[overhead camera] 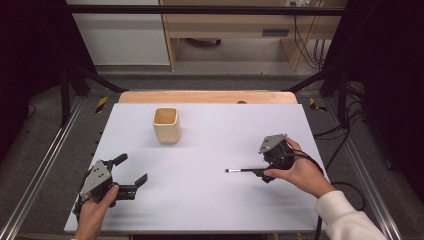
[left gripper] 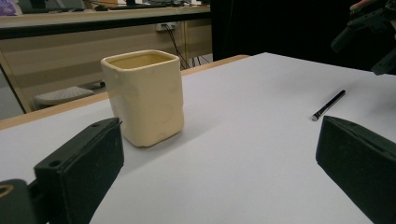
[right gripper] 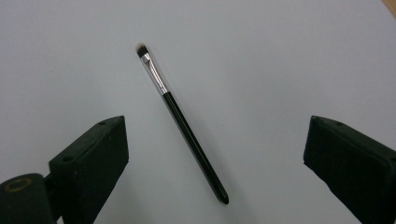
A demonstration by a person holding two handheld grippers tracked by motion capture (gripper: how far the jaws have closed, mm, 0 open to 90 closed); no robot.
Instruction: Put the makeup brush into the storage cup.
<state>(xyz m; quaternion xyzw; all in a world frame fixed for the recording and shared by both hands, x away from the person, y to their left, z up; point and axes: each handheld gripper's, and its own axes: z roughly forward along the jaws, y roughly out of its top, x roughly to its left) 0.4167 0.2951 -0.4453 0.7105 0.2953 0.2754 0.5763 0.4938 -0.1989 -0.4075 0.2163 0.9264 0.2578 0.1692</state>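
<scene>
A thin black makeup brush (overhead camera: 244,170) with a silver ferrule lies flat on the white table (overhead camera: 210,200), right of centre, bristles pointing left. My right gripper (overhead camera: 265,170) hovers over its handle end, open. In the right gripper view the brush (right gripper: 183,123) lies slantwise between the two wide-apart jaws of the right gripper (right gripper: 217,128), touching neither. A cream square cup (overhead camera: 166,125) stands upright at the back, left of centre. My left gripper (overhead camera: 131,169) rests open near the front left corner. In the left gripper view the left gripper (left gripper: 219,126) faces the cup (left gripper: 144,95) and the brush (left gripper: 329,104).
The table's wooden far edge (overhead camera: 207,96) borders a floor with a black metal frame (overhead camera: 75,80) and cables (overhead camera: 345,130). Wide bare tabletop lies between the cup, the brush and the two grippers. The right gripper (left gripper: 369,28) appears at the top right of the left gripper view.
</scene>
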